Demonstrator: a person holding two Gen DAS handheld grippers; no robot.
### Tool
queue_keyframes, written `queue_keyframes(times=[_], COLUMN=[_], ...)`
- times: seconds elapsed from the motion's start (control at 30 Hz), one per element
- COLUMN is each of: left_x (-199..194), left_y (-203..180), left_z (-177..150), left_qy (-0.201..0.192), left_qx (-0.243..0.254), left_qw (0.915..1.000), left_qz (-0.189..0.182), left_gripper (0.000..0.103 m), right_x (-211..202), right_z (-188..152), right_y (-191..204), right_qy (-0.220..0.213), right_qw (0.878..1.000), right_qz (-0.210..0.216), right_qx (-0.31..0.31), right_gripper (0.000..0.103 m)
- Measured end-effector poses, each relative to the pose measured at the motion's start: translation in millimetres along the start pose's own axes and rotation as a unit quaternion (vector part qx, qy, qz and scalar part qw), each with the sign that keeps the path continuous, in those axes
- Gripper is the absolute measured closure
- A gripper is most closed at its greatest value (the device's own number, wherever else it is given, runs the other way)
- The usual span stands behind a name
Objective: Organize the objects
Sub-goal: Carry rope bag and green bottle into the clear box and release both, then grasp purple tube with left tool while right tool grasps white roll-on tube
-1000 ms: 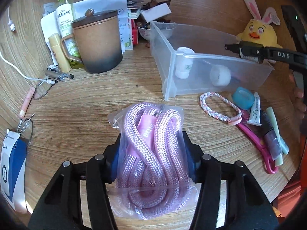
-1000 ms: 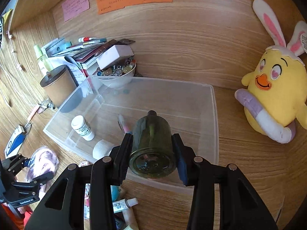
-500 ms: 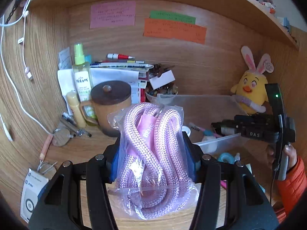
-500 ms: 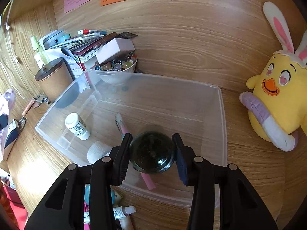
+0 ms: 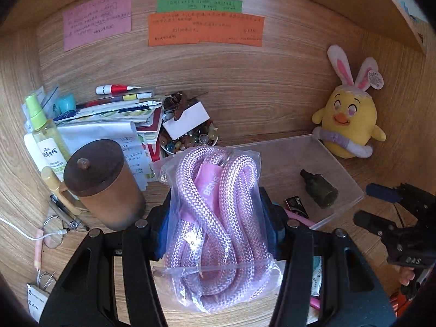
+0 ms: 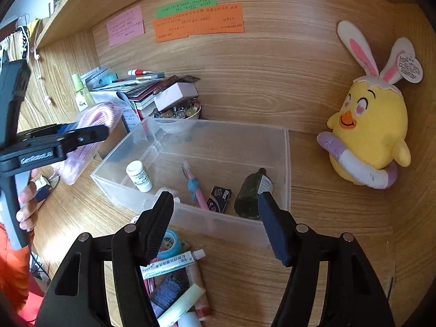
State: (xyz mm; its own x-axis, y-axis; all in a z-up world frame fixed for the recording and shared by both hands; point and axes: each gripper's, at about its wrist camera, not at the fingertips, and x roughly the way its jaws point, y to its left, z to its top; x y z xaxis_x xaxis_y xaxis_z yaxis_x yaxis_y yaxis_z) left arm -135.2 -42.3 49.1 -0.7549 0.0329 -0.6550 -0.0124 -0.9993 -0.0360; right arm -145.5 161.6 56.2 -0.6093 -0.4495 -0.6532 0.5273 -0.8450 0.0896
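Gripping a clear plastic bag of coiled pink rope (image 5: 215, 226), the left gripper (image 5: 218, 215) has both pads pressed into the bag's sides and holds it raised above the wooden desk (image 5: 114, 267), in front of the brown lidded mug (image 5: 102, 184); the right wrist view shows the same bag (image 6: 92, 125) off to the left of the bin, clear of its wall. Right gripper (image 6: 215, 226): jaws are opening, nothing is between them, and they stand over the near wall of the clear plastic bin (image 6: 223, 224). Bin contents: a dark green bottle (image 6: 250, 194) lying on its side in the near right corner, a small black box marked "Max" (image 6: 220, 194) just beside it, a pink pen-like item with a blue grip (image 6: 194, 186), and a white pill bottle (image 6: 139, 175) tilted toward the left wall. Outside the bin, on the desk under the right gripper, lie a white ointment tube (image 6: 171, 263), a blue roll of tape (image 6: 170, 244) and further small items, partly hidden. A bowl of glass beads (image 6: 177, 114) sits behind the bin's far wall. A yellow chick plush with rabbit ears (image 6: 368, 133) leans against the back panel, to the right of the bin
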Motion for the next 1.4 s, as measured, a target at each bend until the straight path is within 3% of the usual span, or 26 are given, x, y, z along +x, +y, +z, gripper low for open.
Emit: queue_keyframes(times=[0.5,0.7,0.87,1.0,1.4], left_x=[57.5,27.6,-3.6,-18.3,-22.5], left_y=[-29.8,-41.8,-53.1,-61.4,-87.8], left_z=[15.1,8.8,-10.9,-35.3,-106.6], left_qy=[0.062,0.029,0.012,0.022,0.092], left_qx=[0.023,0.04,0.06,0.071,0.087], left_qw=[0.9976,0.9987,0.9979,0.9966,0.9871], left_qz=[-0.018,-0.016,-0.023,-0.036,-0.097], left_gripper=[0.048,0.047,0.044,0.044,0.045], right_x=[-2.1,-5.5,-7.1,-10.4,-12.5], right_z=[-75.0,-89.5,-95.6,-98.7,-108.7], right_y=[1.4,8.6,14.9,22.2,42.8], right_qy=[0.062,0.068,0.074,0.076,0.082], right_qw=[0.997,0.996,0.996,0.995,0.996], right_qz=[0.003,0.005,0.02,0.032,0.023], right_qx=[0.043,0.049,0.053,0.047,0.011], right_gripper=[0.042,0.043,0.064,0.075,0.08])
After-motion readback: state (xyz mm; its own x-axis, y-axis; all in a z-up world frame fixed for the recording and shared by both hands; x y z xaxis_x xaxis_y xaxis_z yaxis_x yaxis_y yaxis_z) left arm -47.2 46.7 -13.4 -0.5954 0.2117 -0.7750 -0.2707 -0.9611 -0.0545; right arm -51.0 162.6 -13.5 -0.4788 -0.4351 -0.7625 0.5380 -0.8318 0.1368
